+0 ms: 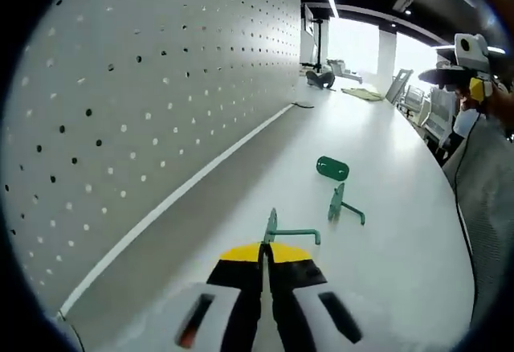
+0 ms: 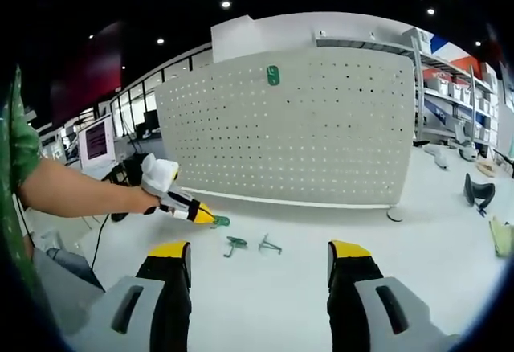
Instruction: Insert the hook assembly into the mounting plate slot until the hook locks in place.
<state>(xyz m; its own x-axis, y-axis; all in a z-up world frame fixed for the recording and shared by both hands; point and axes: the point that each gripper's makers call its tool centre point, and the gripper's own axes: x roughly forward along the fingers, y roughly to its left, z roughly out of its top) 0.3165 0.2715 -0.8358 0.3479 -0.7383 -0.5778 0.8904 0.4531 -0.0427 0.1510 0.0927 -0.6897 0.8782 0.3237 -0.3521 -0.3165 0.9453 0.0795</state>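
left claw (image 1: 266, 257): jaws together, clamped on green hook (image 1: 283, 232) at its flat plate end; hook arm sticking out toward 3 o'clock, low over desk (image 1: 401, 207)
left claw, right gripper view (image 2: 210, 218): held out in a bare hand (image 2: 146, 201), green hook at tip, just above desk
right claw (image 2: 259, 265): jaws wide apart, nothing between, hovering over desk
second hook (image 1: 343, 206): loose on desk, 1 o'clock from left claw, near
green plate (image 1: 332, 168): flat on desk, just past second hook, 12 o'clock of it
pegboard (image 1: 144, 87): upright along desk's far edge
mounted green plate (image 2: 273, 75): on pegboard, near top edge, 12 o'clock from right claw
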